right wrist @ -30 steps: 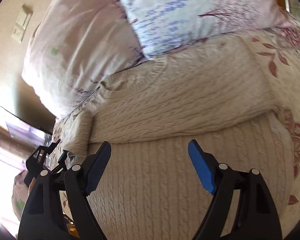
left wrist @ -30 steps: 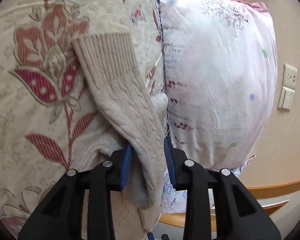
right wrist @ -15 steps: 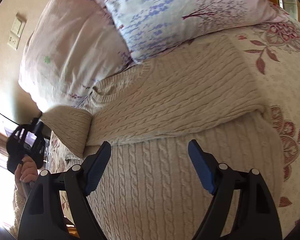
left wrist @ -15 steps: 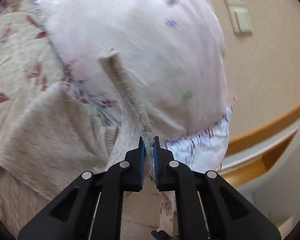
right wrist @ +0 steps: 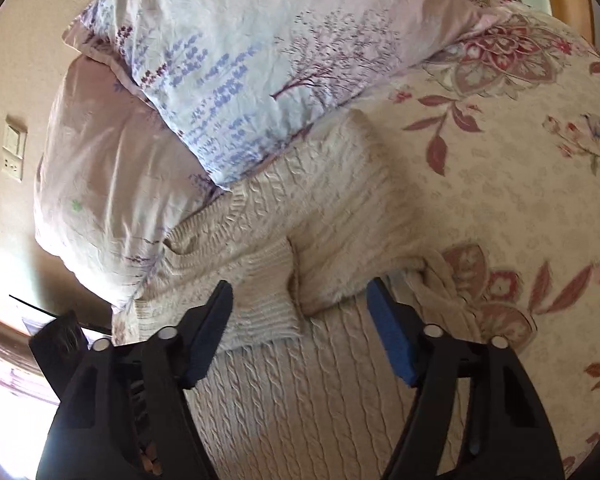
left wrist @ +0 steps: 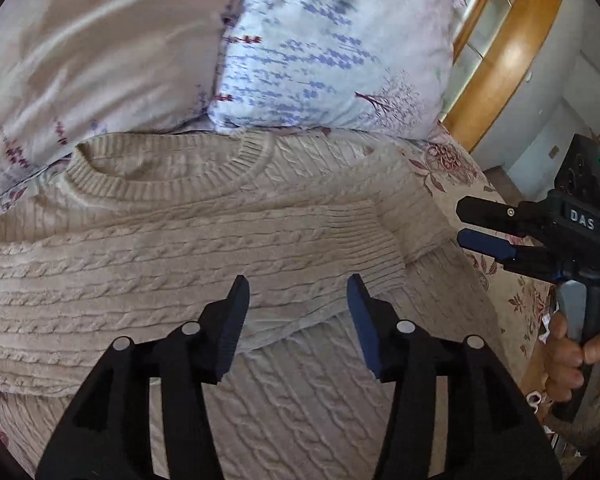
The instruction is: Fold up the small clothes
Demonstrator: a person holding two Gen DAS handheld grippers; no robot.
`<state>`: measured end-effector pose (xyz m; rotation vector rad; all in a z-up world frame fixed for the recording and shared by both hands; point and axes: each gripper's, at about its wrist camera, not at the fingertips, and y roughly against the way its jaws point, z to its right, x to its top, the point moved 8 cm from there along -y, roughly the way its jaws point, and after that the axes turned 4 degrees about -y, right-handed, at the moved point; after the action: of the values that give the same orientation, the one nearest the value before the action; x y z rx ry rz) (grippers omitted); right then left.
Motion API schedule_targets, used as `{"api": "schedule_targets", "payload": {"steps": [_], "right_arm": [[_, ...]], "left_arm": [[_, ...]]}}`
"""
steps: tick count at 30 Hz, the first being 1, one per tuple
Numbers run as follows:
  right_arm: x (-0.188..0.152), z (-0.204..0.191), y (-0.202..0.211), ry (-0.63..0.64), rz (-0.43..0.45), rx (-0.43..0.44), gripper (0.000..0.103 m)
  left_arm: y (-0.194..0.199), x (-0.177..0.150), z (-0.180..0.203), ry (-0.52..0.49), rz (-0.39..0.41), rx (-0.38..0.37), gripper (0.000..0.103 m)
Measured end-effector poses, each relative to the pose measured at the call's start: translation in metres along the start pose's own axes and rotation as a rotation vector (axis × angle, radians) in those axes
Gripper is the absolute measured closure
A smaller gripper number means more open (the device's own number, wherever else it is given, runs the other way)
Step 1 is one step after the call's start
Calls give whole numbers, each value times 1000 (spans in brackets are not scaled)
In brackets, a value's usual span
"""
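A cream cable-knit sweater (left wrist: 148, 248) lies flat on a flowery bedspread (right wrist: 520, 184) and fills the middle and bottom of both views. Its round neck is at the upper left of the left wrist view, just below two pillows. One pillow is pink (left wrist: 80, 52), and the other has blue and purple prints (left wrist: 324, 52). A sleeve (left wrist: 332, 240) is folded across the body, with its ribbed cuff in the middle right of that view.

The left gripper (left wrist: 296, 292) hangs over the folded sleeve. Its jaws have just been opening and now stand apart with nothing between them.

The right gripper (right wrist: 300, 304) is at the bottom of its own view, above the cuff. Its jaws have just been closing a bit, but they are wide and hold nothing. A hand (left wrist: 572, 356) holds it at the right edge.
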<state>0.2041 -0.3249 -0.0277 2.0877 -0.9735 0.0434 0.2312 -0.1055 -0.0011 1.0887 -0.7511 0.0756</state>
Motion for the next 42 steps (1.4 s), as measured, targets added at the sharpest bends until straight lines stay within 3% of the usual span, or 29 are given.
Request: {"api": "schedule_targets", "payload": {"steps": [4, 8, 10, 13, 16, 19, 23, 25, 27, 29, 36, 40, 41, 42], "right_arm": [[2, -10, -29, 34, -81, 12, 47], [-6, -10, -54, 69, -146, -32, 60], [-11, -10, -61, 87, -172, -50, 65], [-17, -13, -66, 132, -176, -73, 71], [-19, -23, -68, 173, -171, -55, 93], [-9, -46, -61, 252, -94, -65, 95], [19, -93, -31, 328, 82, -5, 95], [25, -97, -28, 359, 116, -40, 95], [24, -73, -49, 338, 54, -138, 95], [20, -48, -63, 278, -1, -178, 95], [12, -33, -72, 261, -23, -210, 95], [9, -28, -87, 335, -68, -315, 90], [11, -30, -82, 342, -59, -336, 74], [14, -33, -74, 337, -35, -337, 66]], "left_arm": [[44, -19, -84, 218, 37, 81, 52], [86, -48, -180, 419, 54, 298, 53], [103, -65, -213, 492, 51, 374, 53], [109, -80, -238, 552, 28, 416, 53], [106, -90, -245, 575, 8, 406, 53], [98, -91, -242, 573, -1, 400, 53], [92, -89, -237, 565, 6, 400, 53], [90, -88, -235, 556, 5, 399, 53], [88, -87, -232, 547, 4, 400, 52], [84, -85, -230, 536, 3, 402, 51], [83, -85, -228, 520, 2, 391, 51], [80, -83, -227, 490, -10, 402, 50], [80, -82, -227, 491, -14, 397, 50], [81, -82, -226, 493, -10, 385, 50]]}}
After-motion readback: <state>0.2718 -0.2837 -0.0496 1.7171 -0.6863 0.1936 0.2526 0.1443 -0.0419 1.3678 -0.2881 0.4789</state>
